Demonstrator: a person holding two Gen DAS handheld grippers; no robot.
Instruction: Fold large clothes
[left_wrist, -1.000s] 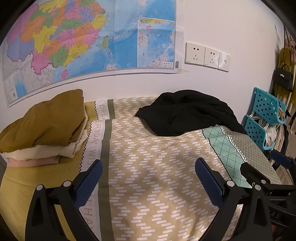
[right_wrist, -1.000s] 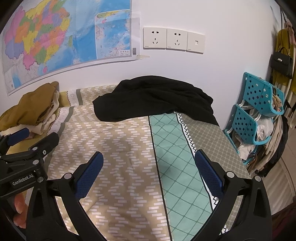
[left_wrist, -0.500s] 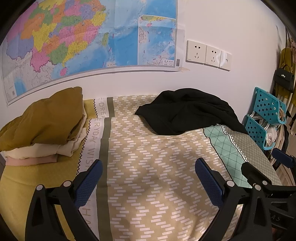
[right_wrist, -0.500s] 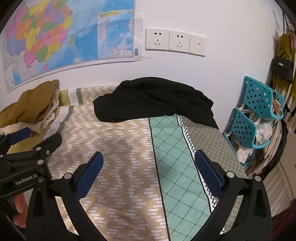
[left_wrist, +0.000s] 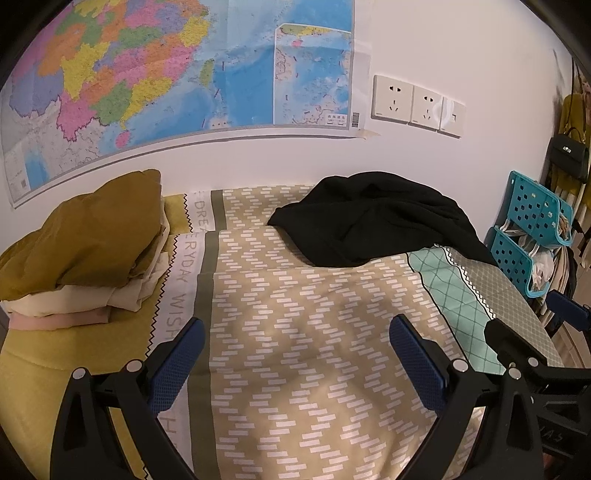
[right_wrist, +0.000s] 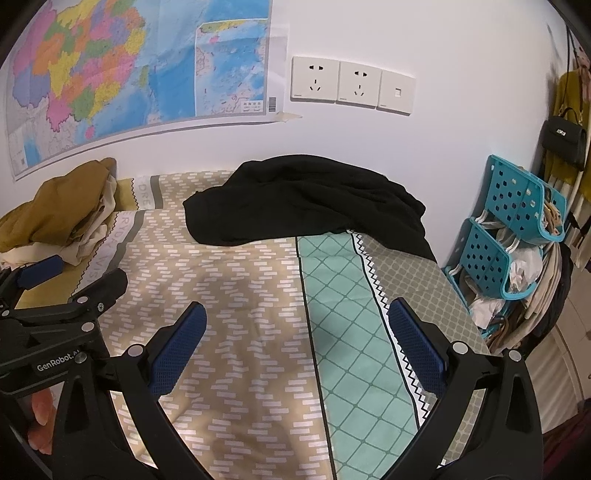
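Left gripper (left_wrist: 295, 360) and right gripper (right_wrist: 295, 341): jaws spread, empty, above the bedspread (left_wrist: 295, 332). Black garment (right_wrist: 306, 199) lies crumpled by the wall.

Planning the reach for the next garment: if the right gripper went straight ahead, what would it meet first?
Probably the patterned bedspread, since the open right gripper points slightly downward; the crumpled black garment lies beyond near the wall. Depth is uncertain.

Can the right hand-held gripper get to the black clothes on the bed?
Probably yes. The right hand-held gripper is open, and only bare patterned bedsheet lies between it and the black garment heaped by the wall.
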